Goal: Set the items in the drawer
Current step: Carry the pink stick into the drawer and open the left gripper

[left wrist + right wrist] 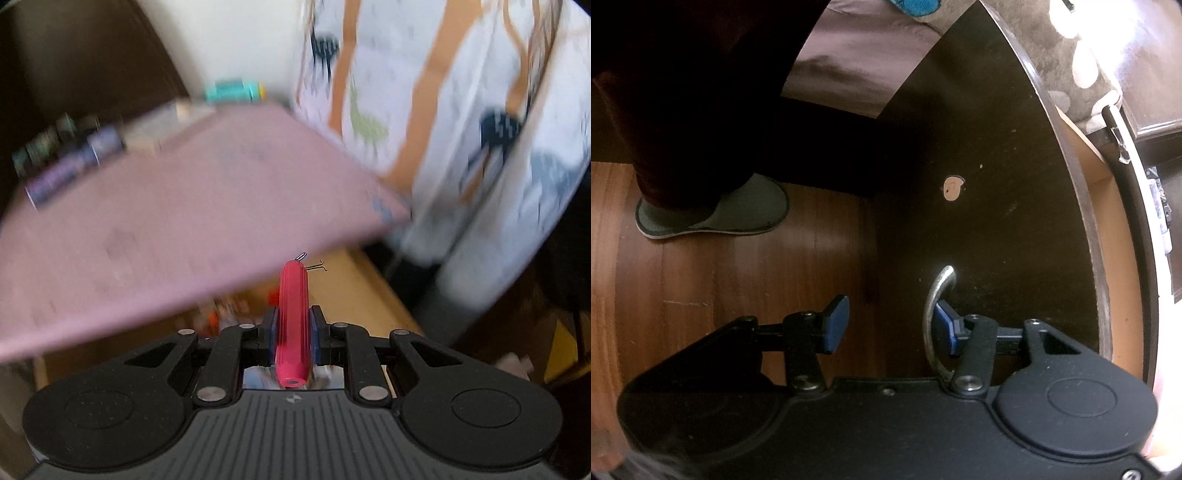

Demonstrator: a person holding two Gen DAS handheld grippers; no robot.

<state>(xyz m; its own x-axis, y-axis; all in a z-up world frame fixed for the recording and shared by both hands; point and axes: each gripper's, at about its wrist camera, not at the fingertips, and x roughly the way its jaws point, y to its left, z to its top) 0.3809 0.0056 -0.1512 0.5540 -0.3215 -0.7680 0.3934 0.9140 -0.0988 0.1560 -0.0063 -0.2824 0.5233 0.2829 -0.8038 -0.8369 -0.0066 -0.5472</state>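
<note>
The drawer [982, 155] shows in your right wrist view as a dark front panel, pulled out so that its pale wooden side [1102, 206] is exposed along the right edge. Your right gripper [890, 325] stands wide, its jaws well apart: the right pad [943, 325] sits inside the loop of the metal handle [932, 314], touching or just beside the bar, while the left pad [836, 323] hangs over the wooden floor [720, 280], clear of the drawer front. A grey slipper [713, 212] rests on that floor to the upper left. Your left gripper [293, 332] is clamped on a red tool [293, 317], which runs straight out along the fingers with its butt end toward the camera and thin wire ends at its far tip. Beyond the tip lies a blurred pink surface [177, 229], with a light wooden board [354, 288] showing below and to the right of it. Whether that board is the drawer you cannot tell from this view, since it is smeared by motion. A patterned fabric [443, 92] fills the upper right.
</note>
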